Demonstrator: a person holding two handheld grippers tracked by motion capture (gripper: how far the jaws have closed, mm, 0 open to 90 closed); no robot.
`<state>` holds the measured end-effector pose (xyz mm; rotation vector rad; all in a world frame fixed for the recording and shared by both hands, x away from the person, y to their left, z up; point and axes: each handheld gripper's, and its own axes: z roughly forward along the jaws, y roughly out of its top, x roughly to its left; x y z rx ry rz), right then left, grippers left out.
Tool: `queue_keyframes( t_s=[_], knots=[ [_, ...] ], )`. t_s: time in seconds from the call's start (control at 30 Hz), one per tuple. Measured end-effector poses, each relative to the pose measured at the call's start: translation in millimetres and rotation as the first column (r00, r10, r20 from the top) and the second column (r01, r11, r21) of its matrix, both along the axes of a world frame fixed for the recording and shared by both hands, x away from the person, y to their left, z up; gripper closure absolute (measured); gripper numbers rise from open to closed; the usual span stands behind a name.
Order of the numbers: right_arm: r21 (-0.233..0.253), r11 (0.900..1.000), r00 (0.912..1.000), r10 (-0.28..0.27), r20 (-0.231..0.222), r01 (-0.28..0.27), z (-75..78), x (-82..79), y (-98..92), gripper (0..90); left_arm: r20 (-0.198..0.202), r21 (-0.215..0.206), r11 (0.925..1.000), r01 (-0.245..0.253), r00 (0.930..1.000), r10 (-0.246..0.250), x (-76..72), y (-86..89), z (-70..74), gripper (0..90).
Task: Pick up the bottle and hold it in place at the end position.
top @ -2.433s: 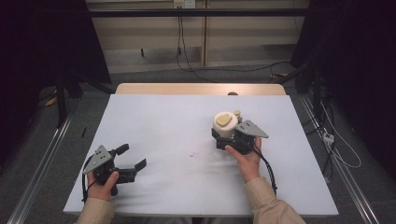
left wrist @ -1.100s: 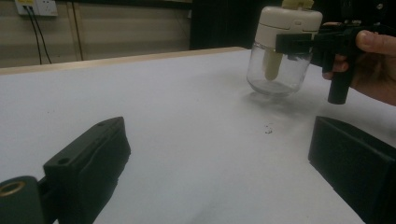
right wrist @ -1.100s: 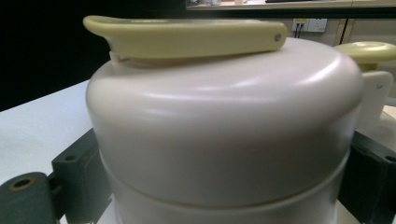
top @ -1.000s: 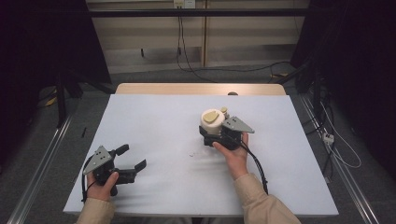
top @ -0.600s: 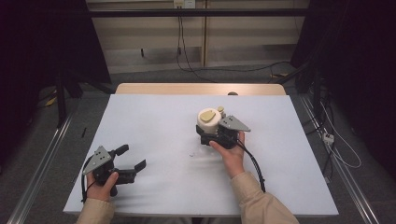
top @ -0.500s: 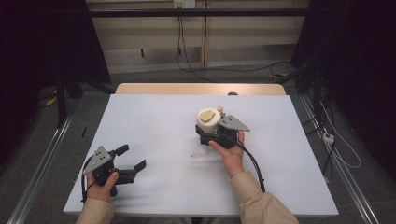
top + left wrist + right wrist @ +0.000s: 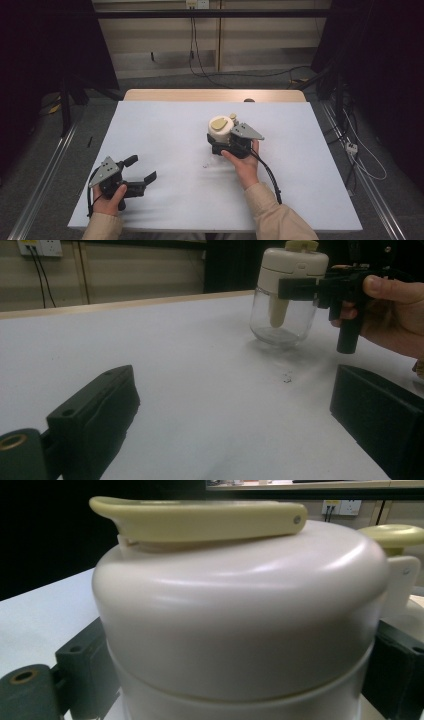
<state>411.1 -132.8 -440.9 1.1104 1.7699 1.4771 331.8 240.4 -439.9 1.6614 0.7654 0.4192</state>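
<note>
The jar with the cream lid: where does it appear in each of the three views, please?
High view: the jar stands right of the table's centre, in the right gripper.
Left gripper view: upper right, its glass body on the white table.
Right gripper view: its cream lid looms close between the jaws.
Shared landmark: the yellowish flap on the lid.

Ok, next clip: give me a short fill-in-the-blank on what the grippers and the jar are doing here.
1. The right gripper is shut on the ____.
2. The left gripper has its fingers ____ and holds nothing.
3. The jar has a cream lid and a clear ____ body.
4. The jar stands on the ____ table.

Missing words: jar; open; glass; white
</note>
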Motion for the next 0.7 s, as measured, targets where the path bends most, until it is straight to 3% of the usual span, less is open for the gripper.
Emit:
queue_keyframes(
  t_s=[0.13,0.7],
  knots=[
    [0.014,1.000,1.0000,0.003,-0.002,-0.003,-1.4,1.5,0.4,6.9,-0.001,-0.002,1.0000,-0.003,1.0000,0.003,0.0,0.5,0.1,4.5],
    [-0.003,1.000,1.0000,0.005,-0.002,-0.005,-3.4,5.5,7.8,7.0,0.003,0.001,1.0000,0.002,1.0000,-0.002,0.0,0.0,0.4,4.7]
  ],
)
